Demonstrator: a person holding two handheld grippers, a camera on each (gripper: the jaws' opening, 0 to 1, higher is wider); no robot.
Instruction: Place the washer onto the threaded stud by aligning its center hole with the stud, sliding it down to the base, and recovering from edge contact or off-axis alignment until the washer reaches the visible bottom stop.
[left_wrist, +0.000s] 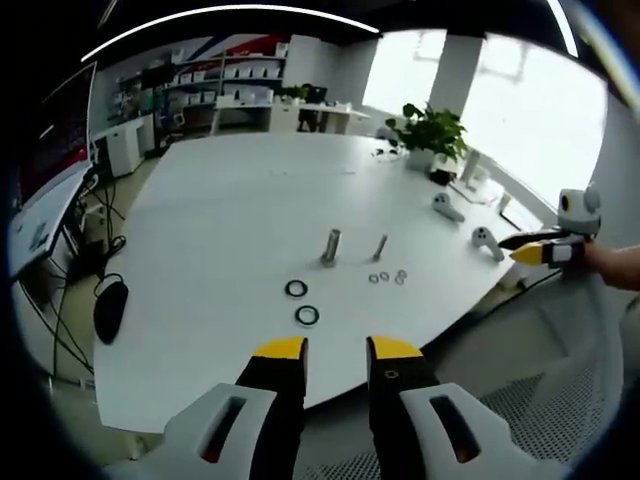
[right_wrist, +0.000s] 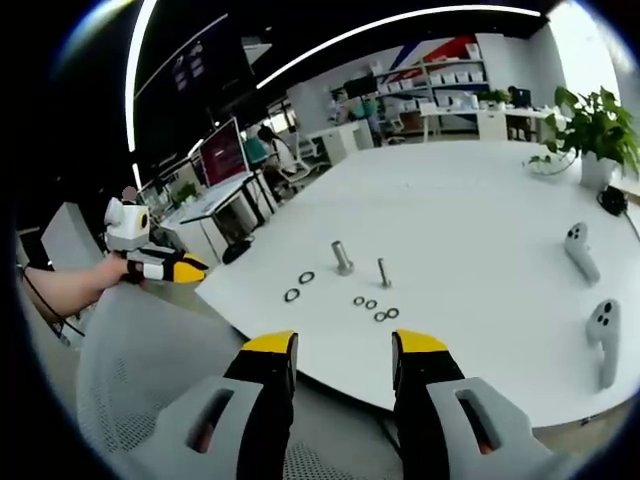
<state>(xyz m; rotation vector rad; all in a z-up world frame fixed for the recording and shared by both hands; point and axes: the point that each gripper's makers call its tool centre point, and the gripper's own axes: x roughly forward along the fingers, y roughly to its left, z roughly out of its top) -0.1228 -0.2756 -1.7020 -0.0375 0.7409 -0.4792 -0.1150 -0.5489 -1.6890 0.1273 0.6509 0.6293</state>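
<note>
Hovering off the worktop (left_wrist: 200, 220) edge, both tools empty: left tool (left_wrist: 335, 350) jaws narrowly apart, right tool (right_wrist: 343, 345) jaws wider, nothing between either pair.

Task parts sit mid-worktop. Thin threaded stud (left_wrist: 381, 246) stands upright; a thicker bolt (left_wrist: 331, 247) stands just beside it. Four small washers (left_wrist: 386, 277) lie loose on the tool side of the stud, close together. Two black rings (left_wrist: 301, 302) lie nearer the edge, on the thick bolt's side.

Risks, my read:
- washers are flat and bunched, so jaws may skid off or take two at once
- thick bolt sits close to the stud, so a tilted approach could clip it
- off-axis drop would hang the washer on the threads short of the base

Around: two white controllers (right_wrist: 590, 290) well clear on the far side of the stud, potted plant (left_wrist: 432, 132) beyond, black mouse (left_wrist: 109, 307) off the worktop. Nothing blocks the line to the washers.
</note>
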